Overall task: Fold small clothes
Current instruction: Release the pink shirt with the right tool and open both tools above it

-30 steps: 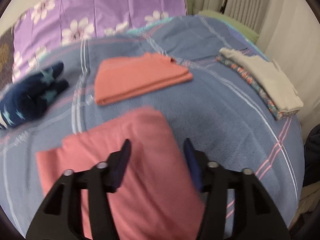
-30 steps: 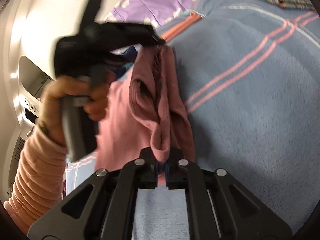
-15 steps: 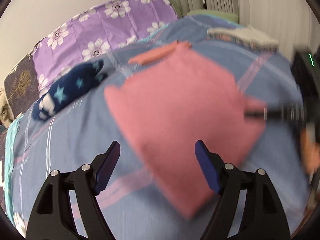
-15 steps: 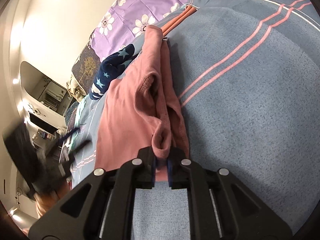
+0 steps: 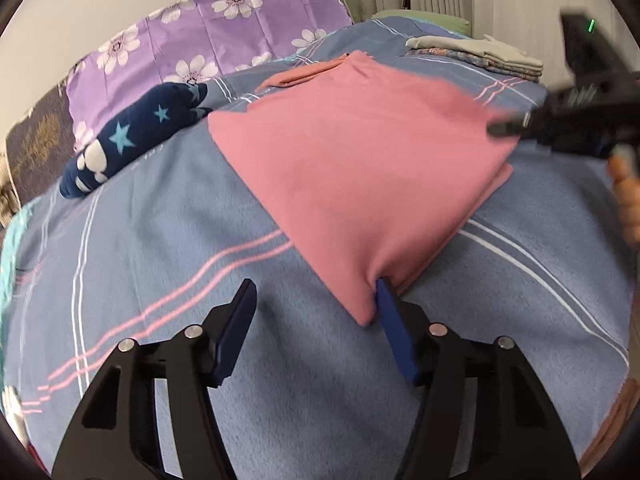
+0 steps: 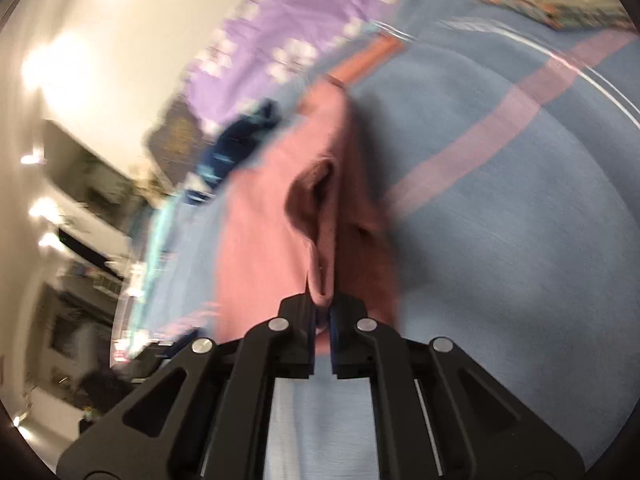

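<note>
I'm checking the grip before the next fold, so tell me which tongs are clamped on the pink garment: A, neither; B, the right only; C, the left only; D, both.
B: the right tongs pinch a bunched edge of the pink garment, while the left tongs are closing, with only one finger at the garment's near corner and no clamp on it.

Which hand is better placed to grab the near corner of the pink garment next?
Left. The left gripper is closing with the pink garment corner at its right finger, not yet pinched. The right gripper is already clamped on another edge.
</note>
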`<state>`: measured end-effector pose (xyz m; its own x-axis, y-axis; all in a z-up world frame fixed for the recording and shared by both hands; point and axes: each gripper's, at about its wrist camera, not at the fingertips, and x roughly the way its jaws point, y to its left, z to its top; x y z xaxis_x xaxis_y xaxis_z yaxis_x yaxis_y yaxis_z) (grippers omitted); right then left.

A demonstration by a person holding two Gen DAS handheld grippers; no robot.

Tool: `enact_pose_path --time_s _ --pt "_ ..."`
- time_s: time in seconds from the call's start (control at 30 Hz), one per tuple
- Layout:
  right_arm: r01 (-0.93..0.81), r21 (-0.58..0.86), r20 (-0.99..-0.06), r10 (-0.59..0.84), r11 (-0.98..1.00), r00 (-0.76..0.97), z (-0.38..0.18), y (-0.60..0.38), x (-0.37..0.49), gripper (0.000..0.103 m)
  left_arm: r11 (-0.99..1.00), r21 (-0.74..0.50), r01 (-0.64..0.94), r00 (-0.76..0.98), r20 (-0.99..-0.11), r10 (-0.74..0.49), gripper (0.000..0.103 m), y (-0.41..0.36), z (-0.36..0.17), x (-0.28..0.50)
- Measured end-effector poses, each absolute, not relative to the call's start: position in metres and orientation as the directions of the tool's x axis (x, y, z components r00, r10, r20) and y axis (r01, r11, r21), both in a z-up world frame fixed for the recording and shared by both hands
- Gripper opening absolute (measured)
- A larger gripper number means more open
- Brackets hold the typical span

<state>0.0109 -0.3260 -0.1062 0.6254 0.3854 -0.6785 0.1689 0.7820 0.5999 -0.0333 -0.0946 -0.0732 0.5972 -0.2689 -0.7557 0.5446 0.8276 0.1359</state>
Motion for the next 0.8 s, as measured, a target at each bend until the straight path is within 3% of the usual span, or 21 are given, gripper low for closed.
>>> enact_pose_path --time_s 0.13,0.3,0.4,0.47,0.53,0.57,0.63,0.67,0.7,0.8 --pt "0.133 0.510 -0.698 0.318 0.850 0.641 -0.102 -0.322 -0.002 0.019 0.830 0.082 0.552 0.589 -0.742 -0.318 0.055 -0.088 -0.065 -0.039" --pt "0.028 0.502 -0.608 0.329 0.864 0.722 -0.065 -0.321 -0.009 0.016 0.817 -0.045 0.575 0.577 -0.686 -0.444 0.045 -0.088 -0.039 -0.033" --pt "-0.033 0.513 -0.571 0.370 0.858 0.733 -0.061 -0.315 -0.004 0.015 0.813 -0.087 0.576 0.580 -0.658 -0.480 0.045 -0.099 -0.037 -0.021" --pt "-0.036 0.522 -0.598 0.396 0.852 0.697 -0.072 -0.306 0.009 0.014 0.826 -0.085 0.558 0.562 -0.693 -0.451 0.045 -0.111 -0.052 -0.009" --pt "0.052 0.468 -0.716 0.344 0.882 0.608 -0.099 -0.302 0.022 0.013 0.843 -0.062 0.535 0.524 -0.758 -0.388 0.047 -0.121 -0.076 0.001" --pt "0.066 0.457 -0.730 0.332 0.887 0.597 -0.109 -0.303 0.023 0.002 0.846 -0.062 0.530 0.519 -0.765 -0.381 0.050 -0.122 -0.084 0.002" --pt "0.045 0.465 -0.709 0.341 0.884 0.617 -0.109 -0.304 0.017 0.002 0.843 -0.077 0.533 0.525 -0.751 -0.401 0.064 -0.119 -0.082 0.001" --pt "0.035 0.452 -0.714 0.338 0.891 0.613 -0.106 -0.304 0.016 0.002 0.850 -0.087 0.520 0.525 -0.752 -0.399 0.084 -0.116 -0.080 0.003" --pt "0.030 0.442 -0.719 0.334 0.896 0.609 -0.105 -0.303 0.017 0.002 0.864 -0.088 0.496 0.531 -0.756 -0.382 0.093 -0.113 -0.082 0.006" --pt "0.015 0.405 -0.732 0.314 0.914 0.605 -0.097 -0.299 0.017 0.007 0.889 -0.153 0.430 0.513 -0.770 -0.381 0.093 -0.099 -0.084 0.017"
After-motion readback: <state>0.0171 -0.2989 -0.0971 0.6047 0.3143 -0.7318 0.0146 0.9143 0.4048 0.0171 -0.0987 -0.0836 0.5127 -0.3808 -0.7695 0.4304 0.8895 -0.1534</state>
